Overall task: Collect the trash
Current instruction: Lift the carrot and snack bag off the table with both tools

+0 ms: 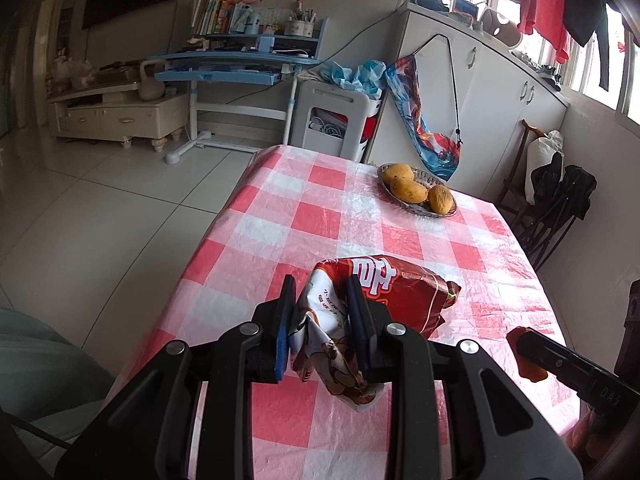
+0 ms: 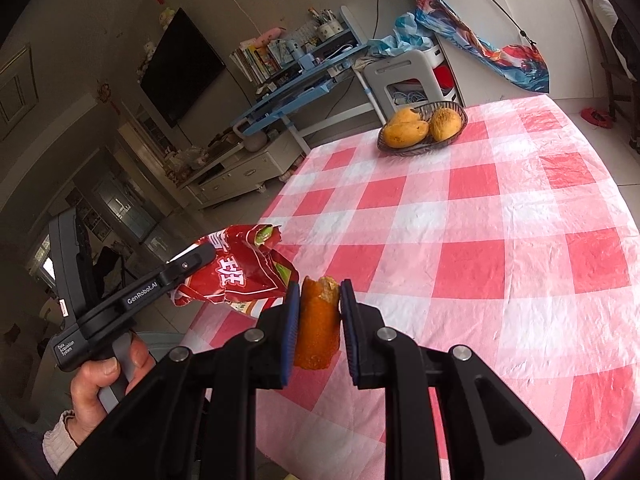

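We've got the crumpled red snack wrapper pinched in our left gripper, lifted above the checked table's nine-o'clock edge, our right gripper clamping the upright orange peel strip alongside.

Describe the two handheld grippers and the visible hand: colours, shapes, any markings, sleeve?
Both grippers, left gripper and right gripper, are matte black plastic with angular linkage arms, round silver pivot bolts and flat fingers faced with blue pads. Seen from the right wrist camera, the left one has a pistol-style handle with a grey trigger and white lettering, "GenRobot.AI" and "Data Acquisition System". The bare left hand shows a white knitted cuff. No cables visible.
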### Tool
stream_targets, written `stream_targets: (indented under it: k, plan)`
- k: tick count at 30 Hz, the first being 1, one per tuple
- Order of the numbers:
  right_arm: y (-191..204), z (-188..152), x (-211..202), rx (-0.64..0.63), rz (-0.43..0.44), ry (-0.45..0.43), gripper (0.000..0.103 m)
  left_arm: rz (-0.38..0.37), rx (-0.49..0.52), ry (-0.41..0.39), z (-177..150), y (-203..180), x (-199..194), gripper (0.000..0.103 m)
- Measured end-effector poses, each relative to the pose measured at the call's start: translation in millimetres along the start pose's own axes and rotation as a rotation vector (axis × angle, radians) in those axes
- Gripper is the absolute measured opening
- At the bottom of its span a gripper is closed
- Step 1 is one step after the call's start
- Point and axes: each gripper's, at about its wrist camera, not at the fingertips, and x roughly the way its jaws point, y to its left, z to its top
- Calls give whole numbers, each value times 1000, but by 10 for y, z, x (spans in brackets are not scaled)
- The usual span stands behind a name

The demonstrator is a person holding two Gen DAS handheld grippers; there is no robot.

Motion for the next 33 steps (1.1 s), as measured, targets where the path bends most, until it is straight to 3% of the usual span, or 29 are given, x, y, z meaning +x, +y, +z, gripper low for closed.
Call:
stream_targets:
  k: [33]
  plan:
    - [-71,-31,-120,57,48,-58,21,1,-17,-28,10,8,-93,26]
